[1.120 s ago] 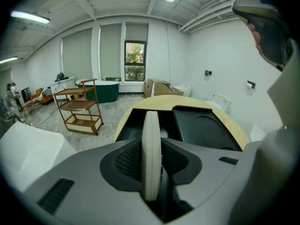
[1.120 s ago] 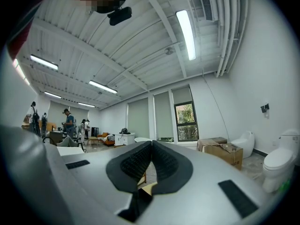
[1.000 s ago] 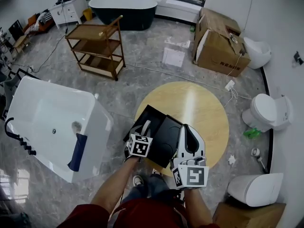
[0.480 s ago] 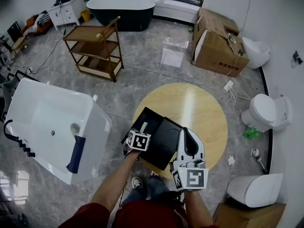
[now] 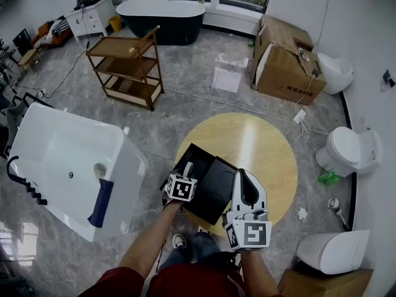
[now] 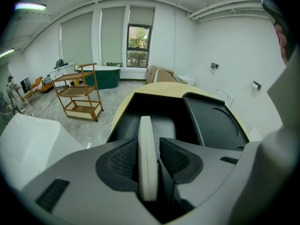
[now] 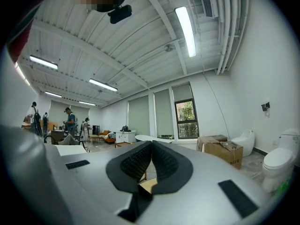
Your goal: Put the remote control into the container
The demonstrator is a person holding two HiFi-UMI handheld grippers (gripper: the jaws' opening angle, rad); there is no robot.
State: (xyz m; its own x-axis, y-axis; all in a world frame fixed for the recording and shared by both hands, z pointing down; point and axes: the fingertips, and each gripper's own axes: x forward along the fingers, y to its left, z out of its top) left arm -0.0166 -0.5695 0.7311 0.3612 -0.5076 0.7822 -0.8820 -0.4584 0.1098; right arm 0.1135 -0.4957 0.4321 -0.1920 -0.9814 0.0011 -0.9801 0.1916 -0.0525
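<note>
Floor [image 5: 185, 104] of grey marble, seen from above. White bathtub [image 5: 62, 159] at the left, well apart from a round pale-wood table [image 5: 266, 147]. Black container [image 5: 218, 179] lying open at the table's near left edge, deep compartment on the left, flat lid half on the right. Right gripper [image 7: 151, 146] just beside the container's right side, pointing level across the room, jaws closed together with nothing between them. Left gripper [image 5: 184, 179] tilted down over the deep compartment, jaws slightly apart and just now widening. Pale grey remote control [image 6: 146, 163] standing on edge between those jaws, left pad against it, thin dark gap on the right pad's side, far end reaching into the compartment.
</note>
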